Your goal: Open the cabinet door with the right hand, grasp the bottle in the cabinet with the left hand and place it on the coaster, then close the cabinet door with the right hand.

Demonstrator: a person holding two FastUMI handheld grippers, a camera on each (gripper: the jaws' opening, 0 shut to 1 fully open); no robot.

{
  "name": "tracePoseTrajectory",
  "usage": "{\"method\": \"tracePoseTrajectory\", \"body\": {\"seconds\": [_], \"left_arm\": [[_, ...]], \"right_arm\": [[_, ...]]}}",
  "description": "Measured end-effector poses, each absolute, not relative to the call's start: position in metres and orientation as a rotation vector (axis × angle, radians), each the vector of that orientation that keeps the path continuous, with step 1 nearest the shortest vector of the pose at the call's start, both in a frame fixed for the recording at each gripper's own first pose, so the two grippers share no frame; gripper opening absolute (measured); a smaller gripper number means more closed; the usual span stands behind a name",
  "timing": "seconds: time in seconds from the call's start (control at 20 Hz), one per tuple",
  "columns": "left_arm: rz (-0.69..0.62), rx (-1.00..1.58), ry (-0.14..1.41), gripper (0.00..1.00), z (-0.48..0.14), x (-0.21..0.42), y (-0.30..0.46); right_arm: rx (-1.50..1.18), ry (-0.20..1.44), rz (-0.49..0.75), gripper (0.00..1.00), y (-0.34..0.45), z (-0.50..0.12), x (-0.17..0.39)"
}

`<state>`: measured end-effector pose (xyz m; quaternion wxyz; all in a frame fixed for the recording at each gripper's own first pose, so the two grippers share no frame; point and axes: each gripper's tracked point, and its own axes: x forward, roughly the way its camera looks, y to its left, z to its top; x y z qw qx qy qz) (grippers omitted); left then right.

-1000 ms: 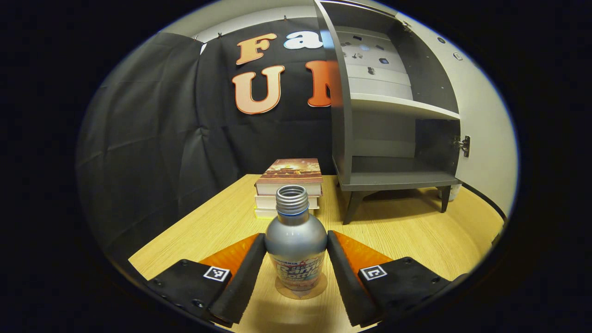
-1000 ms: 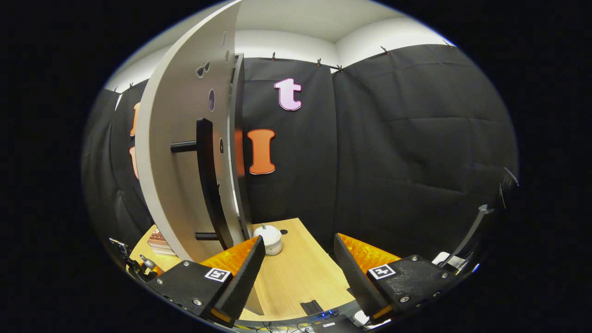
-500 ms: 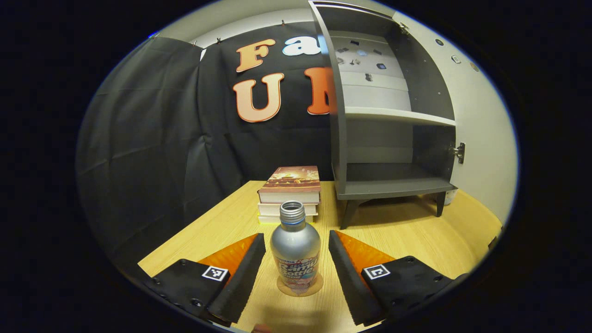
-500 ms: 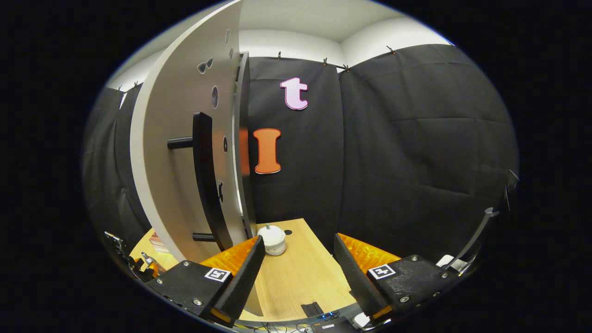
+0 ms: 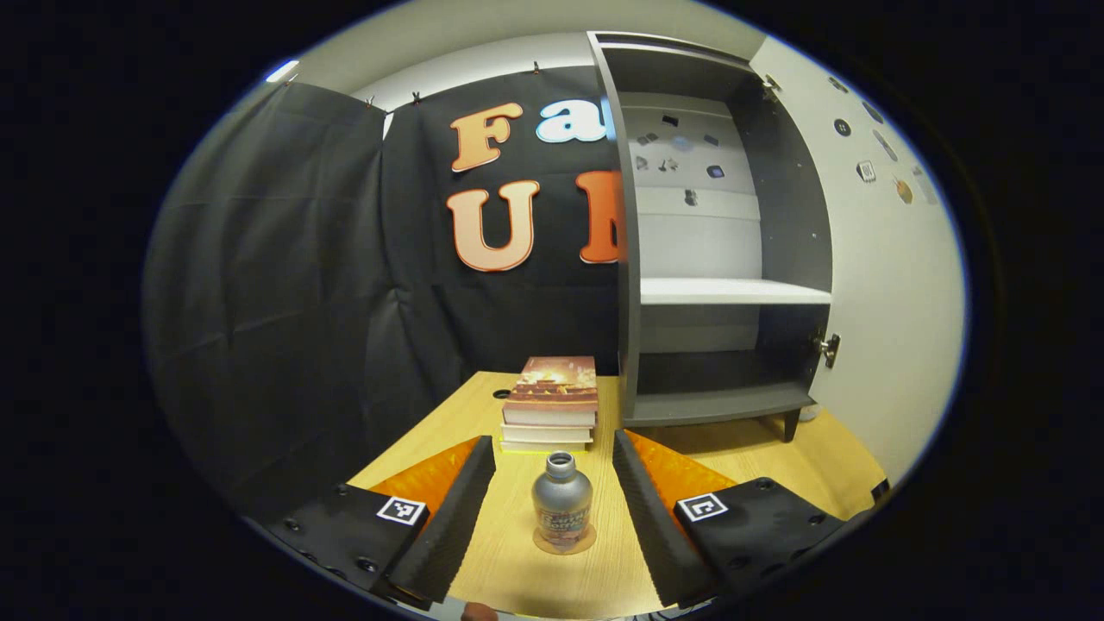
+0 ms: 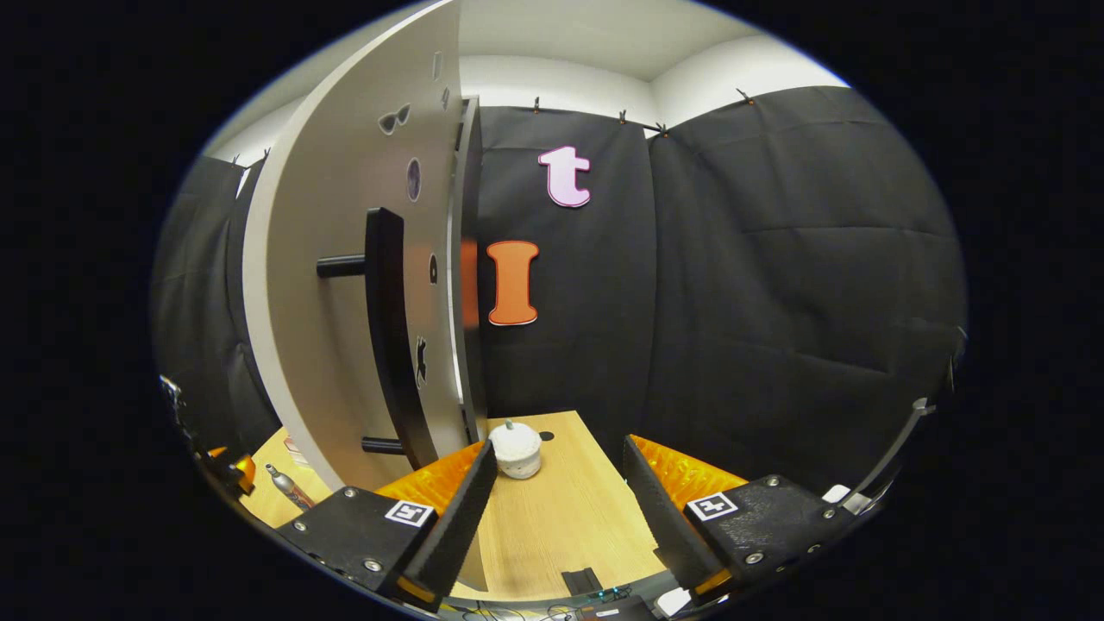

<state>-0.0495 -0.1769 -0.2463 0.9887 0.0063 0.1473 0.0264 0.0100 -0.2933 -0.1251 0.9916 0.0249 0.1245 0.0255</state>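
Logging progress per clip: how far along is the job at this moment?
Done: the cabinet door is open, and the bottle stands upright on the coaster, free between the open left claw. In hand: nothing; the right claw is open beside the door's black handle, not gripping it. Left: closing the door; the cabinet gapes.

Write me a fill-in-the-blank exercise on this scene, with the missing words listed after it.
1. The bottle stands upright on the ____.
2. The left gripper is open, and its fingers are ____ the bottle, not touching it.
3. The cabinet door is ____, and the shelves inside the cabinet are bare.
4. The stack of books lies on the table to the ____ of the cabinet in the left gripper view.

Missing words: coaster; apart from; open; left
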Motion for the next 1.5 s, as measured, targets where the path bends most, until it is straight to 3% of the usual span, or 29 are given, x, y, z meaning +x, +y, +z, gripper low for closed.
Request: {"method": "tracePoseTrajectory", "body": {"seconds": [0.05,0.1,0.2,0.25,0.3,0.65,1.0,1.5], "left_arm": [[0.044,0.002,0.289,0.91,-0.234,-0.050,-0.176],[0.035,-0.011,0.278,0.91,-0.218,-0.049,-0.174],[0.034,-0.035,0.255,0.90,-0.190,-0.048,-0.165],[0.040,-0.038,0.245,0.90,-0.177,-0.047,-0.158],[0.046,-0.038,0.246,0.89,-0.167,-0.046,-0.152],[0.073,0.052,0.151,0.90,-0.087,-0.036,-0.115],[0.071,-0.020,0.106,0.91,-0.036,-0.025,-0.085],[0.027,-0.045,0.082,0.91,-0.008,-0.006,-0.049]], "right_arm": [[0.043,0.245,0.054,0.84,-0.292,-0.124,0.010],[0.036,0.240,0.053,0.98,-0.291,-0.123,0.012],[0.025,0.233,0.050,0.81,-0.289,-0.123,0.009],[0.023,0.232,0.049,0.98,-0.288,-0.123,0.009],[0.024,0.231,0.050,0.89,-0.286,-0.123,0.009],[0.042,0.230,0.091,0.89,-0.257,-0.121,0.003],[0.046,0.235,0.071,0.89,-0.234,-0.118,-0.004],[0.087,0.238,0.152,0.89,-0.147,-0.116,-0.011]]}}
